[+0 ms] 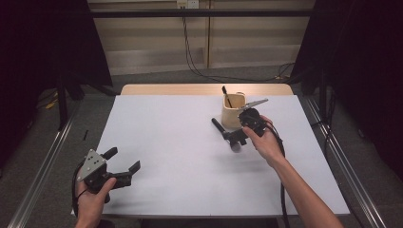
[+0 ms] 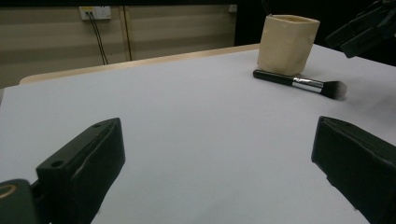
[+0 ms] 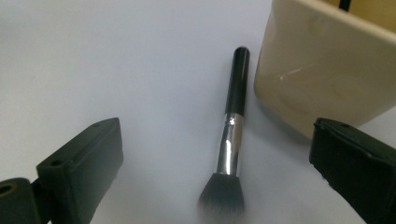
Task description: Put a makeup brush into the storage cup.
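Black jaws spread on both sides; makeup brush flat on the white table.

At far left I see my left gripper [image 1: 124, 161] held low at the near corner of the table [image 1: 180, 142], spread and holding nothing; right of centre the brush [image 3: 232, 140] lies just beside the beige cup [image 3: 327, 70], bristles toward my right gripper [image 1: 233, 136]; that gripper hovers over it, jaws wide, either side of the brush, not touching.
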Demonstrator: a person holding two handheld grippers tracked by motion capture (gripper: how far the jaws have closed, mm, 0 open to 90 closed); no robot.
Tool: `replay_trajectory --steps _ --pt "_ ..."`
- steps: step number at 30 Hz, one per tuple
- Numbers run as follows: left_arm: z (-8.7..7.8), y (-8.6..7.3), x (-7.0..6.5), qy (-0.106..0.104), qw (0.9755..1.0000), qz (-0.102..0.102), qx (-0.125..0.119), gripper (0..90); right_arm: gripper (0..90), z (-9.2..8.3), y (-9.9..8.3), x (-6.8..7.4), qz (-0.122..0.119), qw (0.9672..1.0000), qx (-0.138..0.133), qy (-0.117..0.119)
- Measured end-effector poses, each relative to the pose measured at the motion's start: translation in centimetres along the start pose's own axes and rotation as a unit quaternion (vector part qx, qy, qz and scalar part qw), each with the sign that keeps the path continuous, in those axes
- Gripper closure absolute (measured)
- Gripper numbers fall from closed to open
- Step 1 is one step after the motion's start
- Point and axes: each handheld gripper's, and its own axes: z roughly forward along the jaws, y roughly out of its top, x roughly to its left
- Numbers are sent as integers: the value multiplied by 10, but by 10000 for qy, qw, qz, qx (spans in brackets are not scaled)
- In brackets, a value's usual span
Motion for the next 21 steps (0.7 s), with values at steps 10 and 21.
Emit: replay_trajectory --steps 10,21 --pt "0 0 1 -25 10000 39 33 28 40 18 7 1 -94 9957 912 164" --pt "0 0 0 -38 10000 25 38 28 103 33 14 1 -86 9848 1732 76"
